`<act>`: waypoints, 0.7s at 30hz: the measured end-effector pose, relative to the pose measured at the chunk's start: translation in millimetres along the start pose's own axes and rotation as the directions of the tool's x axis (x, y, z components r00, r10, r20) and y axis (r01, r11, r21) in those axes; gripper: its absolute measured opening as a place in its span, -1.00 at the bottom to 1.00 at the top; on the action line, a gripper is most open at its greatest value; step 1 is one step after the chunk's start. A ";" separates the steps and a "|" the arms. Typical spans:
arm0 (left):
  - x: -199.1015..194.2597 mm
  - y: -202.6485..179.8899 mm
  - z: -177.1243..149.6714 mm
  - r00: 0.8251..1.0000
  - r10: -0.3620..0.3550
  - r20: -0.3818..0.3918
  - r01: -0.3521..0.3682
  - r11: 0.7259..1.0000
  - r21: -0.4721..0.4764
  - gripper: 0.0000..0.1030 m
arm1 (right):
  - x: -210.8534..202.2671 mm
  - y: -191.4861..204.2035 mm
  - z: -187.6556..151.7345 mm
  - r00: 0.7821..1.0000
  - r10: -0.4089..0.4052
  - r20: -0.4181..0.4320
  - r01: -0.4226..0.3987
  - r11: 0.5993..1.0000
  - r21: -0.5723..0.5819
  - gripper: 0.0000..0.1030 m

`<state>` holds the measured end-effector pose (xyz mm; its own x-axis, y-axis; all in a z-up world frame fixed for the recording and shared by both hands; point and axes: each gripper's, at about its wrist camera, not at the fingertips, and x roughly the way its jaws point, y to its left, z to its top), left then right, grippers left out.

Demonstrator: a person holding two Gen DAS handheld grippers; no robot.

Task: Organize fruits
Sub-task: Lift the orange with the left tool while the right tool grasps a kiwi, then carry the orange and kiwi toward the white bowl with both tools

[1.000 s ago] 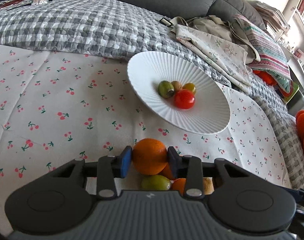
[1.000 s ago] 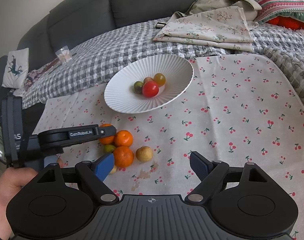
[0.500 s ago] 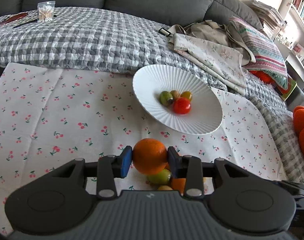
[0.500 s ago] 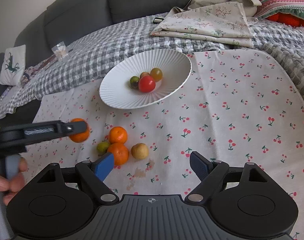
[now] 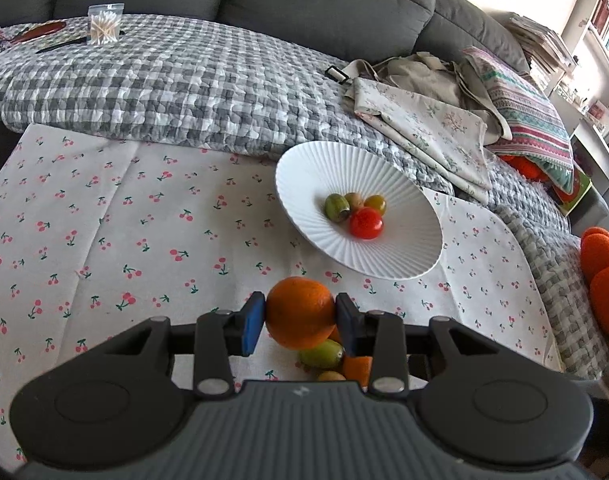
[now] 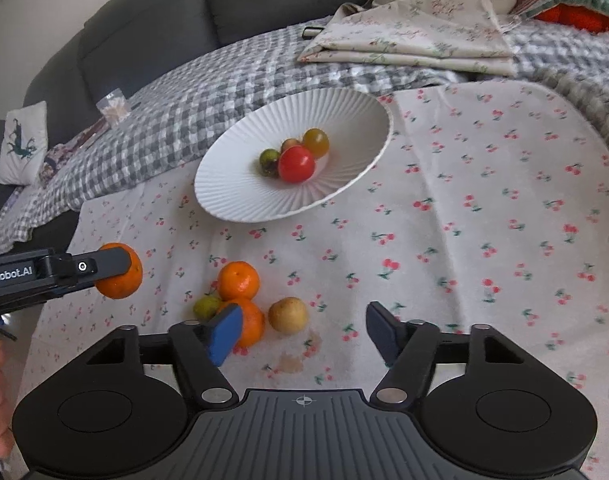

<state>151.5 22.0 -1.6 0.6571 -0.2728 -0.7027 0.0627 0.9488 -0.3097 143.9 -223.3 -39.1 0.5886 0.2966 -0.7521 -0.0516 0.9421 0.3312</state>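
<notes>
My left gripper point(image 5: 300, 318) is shut on an orange point(image 5: 299, 312) and holds it above the cherry-print cloth; the held orange also shows in the right wrist view point(image 6: 122, 274). A white ribbed plate point(image 5: 400, 256) point(image 6: 232, 196) ahead holds a red tomato point(image 6: 296, 164), a green fruit point(image 6: 269, 162) and two small brownish fruits. On the cloth lie two oranges point(image 6: 238, 280), a small green fruit point(image 6: 206, 307) and a tan fruit point(image 6: 288, 315). My right gripper point(image 6: 304, 332) is open and empty, just in front of them.
A grey checked blanket point(image 5: 164, 80) and folded floral cloths point(image 5: 420, 128) lie behind the plate. A box of cotton swabs point(image 5: 104, 28) stands far back left. A striped cushion point(image 5: 532, 116) and orange knitted items point(image 5: 602, 268) are at the right.
My left gripper has lifted the orange up and away from the fruit pile, moving left. My right gripper has edged forward and stays open.
</notes>
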 end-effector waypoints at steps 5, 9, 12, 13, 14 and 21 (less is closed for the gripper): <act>1.7 -0.5 -1.4 1.000 0.009 -0.004 -0.009 1.000 -0.001 -0.29 | 20.2 5.7 1.9 1.000 -0.015 -0.007 0.015 1.000 -0.027 -0.14; 3.0 -0.6 -1.6 1.000 0.013 -0.007 -0.013 1.000 0.000 -0.29 | 33.3 5.4 1.5 1.000 -0.024 -0.020 0.024 0.999 -0.026 -0.35; 3.6 -0.2 -1.1 1.000 0.012 -0.008 -0.012 1.000 0.000 -0.29 | 36.9 8.0 0.8 1.000 -0.015 -0.019 0.015 0.999 -0.034 -0.49; 3.5 0.2 -1.2 1.000 0.012 -0.007 -0.012 1.000 -0.001 -0.29 | 35.8 9.8 0.8 1.000 -0.016 -0.017 0.015 0.999 -0.042 -0.52; 3.6 0.5 -1.3 1.000 0.012 -0.006 -0.012 1.000 -0.001 -0.29 | 34.9 11.8 0.6 1.000 -0.023 -0.015 0.022 0.998 -0.053 -0.52; 3.5 0.5 -1.3 1.000 0.012 -0.007 -0.012 1.000 0.000 -0.29 | 24.2 12.5 4.2 1.000 -0.028 0.007 0.028 0.998 -0.049 -0.52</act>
<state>152.9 21.2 -5.1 0.6527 -0.2621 -0.7108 0.0547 0.9521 -0.3008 160.8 -205.0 -50.8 0.5956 0.2689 -0.7569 -0.0746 0.9567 0.2812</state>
